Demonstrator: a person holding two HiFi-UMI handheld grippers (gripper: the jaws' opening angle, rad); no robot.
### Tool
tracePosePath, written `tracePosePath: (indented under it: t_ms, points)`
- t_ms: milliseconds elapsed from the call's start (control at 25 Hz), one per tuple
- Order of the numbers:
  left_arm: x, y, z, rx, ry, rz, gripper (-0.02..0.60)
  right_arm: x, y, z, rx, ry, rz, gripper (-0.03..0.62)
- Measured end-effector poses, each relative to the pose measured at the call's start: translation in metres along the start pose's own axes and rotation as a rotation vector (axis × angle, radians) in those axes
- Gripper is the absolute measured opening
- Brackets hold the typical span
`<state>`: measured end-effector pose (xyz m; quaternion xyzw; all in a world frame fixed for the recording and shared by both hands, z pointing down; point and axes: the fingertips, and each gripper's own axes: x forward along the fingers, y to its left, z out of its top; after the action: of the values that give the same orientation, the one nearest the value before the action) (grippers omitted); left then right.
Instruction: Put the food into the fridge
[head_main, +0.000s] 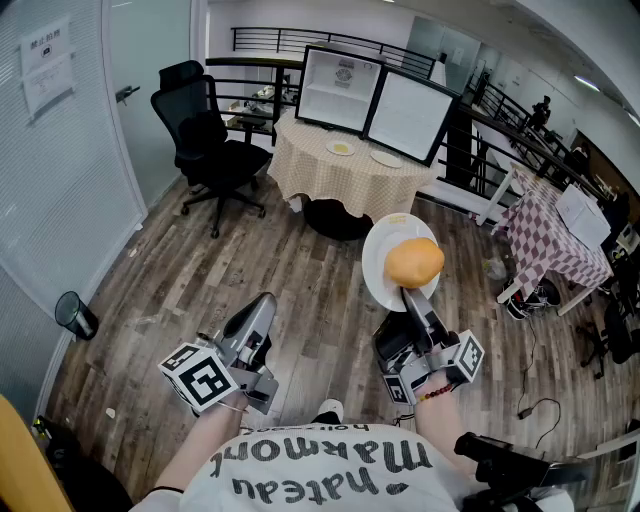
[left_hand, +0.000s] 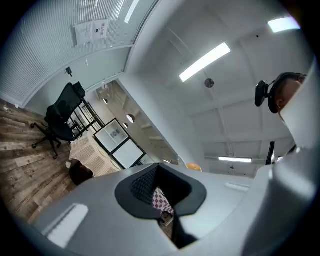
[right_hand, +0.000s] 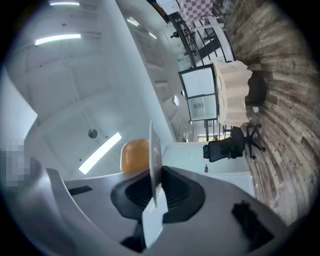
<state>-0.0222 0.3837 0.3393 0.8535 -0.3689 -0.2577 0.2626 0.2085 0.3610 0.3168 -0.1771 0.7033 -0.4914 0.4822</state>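
Note:
My right gripper (head_main: 412, 300) is shut on the near rim of a white plate (head_main: 378, 270). An orange-brown bun (head_main: 414, 262) lies on that plate. In the right gripper view the plate (right_hand: 154, 165) shows edge-on between the jaws, with the bun (right_hand: 135, 155) to its left. My left gripper (head_main: 258, 312) hangs lower left with its jaws together and nothing in them; the left gripper view (left_hand: 162, 200) shows the same. A small black-framed fridge (head_main: 380, 100) with white doors swung open stands far ahead on a round table (head_main: 330, 175).
Two small plates (head_main: 340, 148) lie on the checked cloth before the fridge. A black office chair (head_main: 205, 140) stands left of the table. A dark bin (head_main: 75, 315) sits by the glass wall at left. Another table with a purple checked cloth (head_main: 545, 245) stands to the right.

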Motion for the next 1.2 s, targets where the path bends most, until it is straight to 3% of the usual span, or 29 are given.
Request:
tracePosePath:
  t_ms: [400, 680, 920, 1200]
  points:
    - [-0.005, 0.005, 0.008, 0.016, 0.018, 0.008, 0.005, 0.009, -0.003, -0.008, 0.009, 0.009, 0.015, 0.029]
    - [0.003, 0.022, 0.012, 0.043, 0.026, 0.014, 0.005, 0.019, -0.035, -0.014, 0.011, 0.062, -0.069, 0.031]
    - [0.041, 0.052, 0.023, 0.074, 0.025, 0.027, 0.005, 0.055, -0.071, 0.018, 0.052, 0.050, -0.081, 0.031]
    - [0.122, 0.094, 0.054, 0.115, -0.001, 0.017, 0.005, 0.130, -0.103, 0.074, 0.051, 0.101, -0.039, 0.029]
